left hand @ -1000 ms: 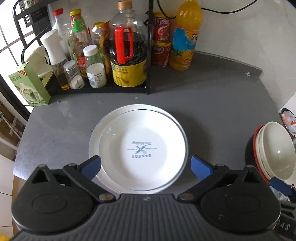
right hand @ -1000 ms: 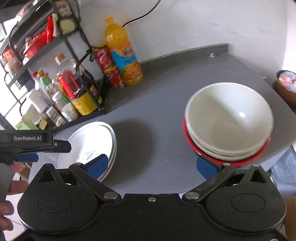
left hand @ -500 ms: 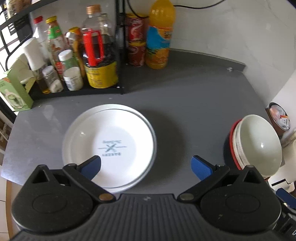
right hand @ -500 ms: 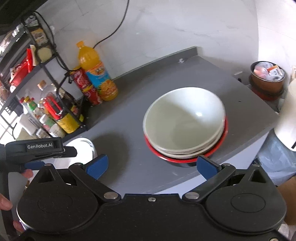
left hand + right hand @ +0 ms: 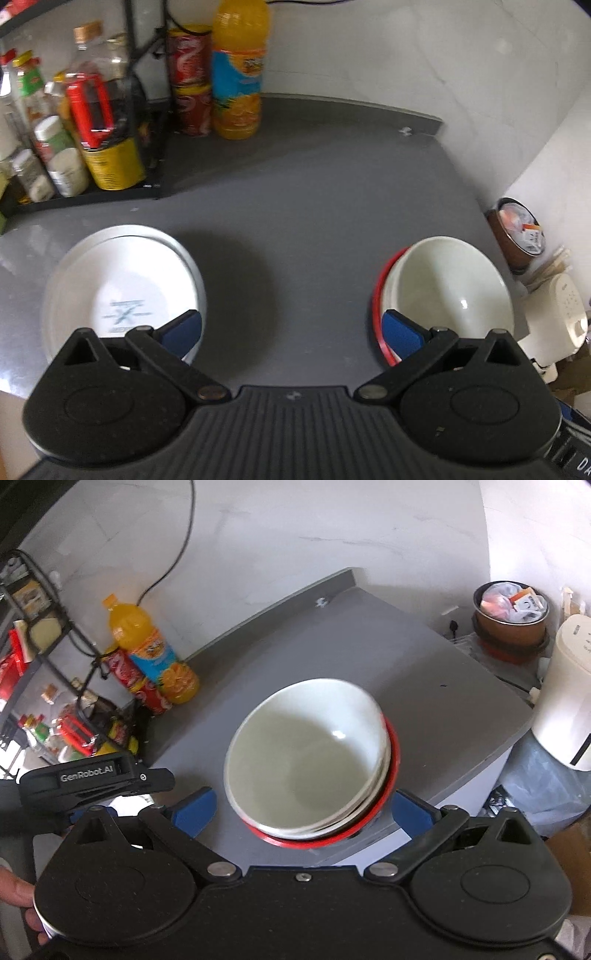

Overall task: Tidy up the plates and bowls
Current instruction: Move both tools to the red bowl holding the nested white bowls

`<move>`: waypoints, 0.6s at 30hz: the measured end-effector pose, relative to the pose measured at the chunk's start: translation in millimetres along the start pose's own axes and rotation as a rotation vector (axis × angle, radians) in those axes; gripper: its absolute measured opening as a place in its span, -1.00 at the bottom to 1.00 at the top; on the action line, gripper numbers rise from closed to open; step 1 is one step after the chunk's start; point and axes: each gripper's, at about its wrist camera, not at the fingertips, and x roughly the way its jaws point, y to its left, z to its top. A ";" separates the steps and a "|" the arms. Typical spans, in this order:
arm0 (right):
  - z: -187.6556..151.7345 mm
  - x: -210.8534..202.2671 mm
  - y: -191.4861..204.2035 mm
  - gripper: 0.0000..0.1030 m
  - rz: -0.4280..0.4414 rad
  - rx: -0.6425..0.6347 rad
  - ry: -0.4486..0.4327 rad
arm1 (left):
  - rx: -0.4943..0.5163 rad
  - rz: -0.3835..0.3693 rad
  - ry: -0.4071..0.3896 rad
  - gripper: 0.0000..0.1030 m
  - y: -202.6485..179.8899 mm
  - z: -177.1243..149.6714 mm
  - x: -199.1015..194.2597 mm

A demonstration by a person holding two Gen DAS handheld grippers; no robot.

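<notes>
Grey countertop (image 5: 314, 221), white marbled wall (image 5: 332, 528)

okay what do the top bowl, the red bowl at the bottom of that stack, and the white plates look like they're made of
Top bowl: probably glazed ceramic, though melamine is possible; off-white, glossy, with a sharp highlight inside.
Red bowl: only its rim shows, smooth and saturated; plastic or lacquerware likely, uncertain.
White plates: glossy white with a printed logo, likely glazed ceramic or porcelain; the lower plate's rim looks greyer.

Open grey counter (image 5: 314, 229) straight ahead at 12 o'clock. Stacked plates (image 5: 122, 280) blocking at 10 o'clock, stacked bowls (image 5: 447, 295) at 2 o'clock. Juice bottle (image 5: 238, 70), cans (image 5: 190, 81), rack (image 5: 140, 110) crowding the far edge at 11 o'clock.
</notes>
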 end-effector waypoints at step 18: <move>27.1 49.6 -52.5 0.34 0.000 0.199 0.153 | 0.056 -0.092 0.149 0.94 -66.5 10.2 61.6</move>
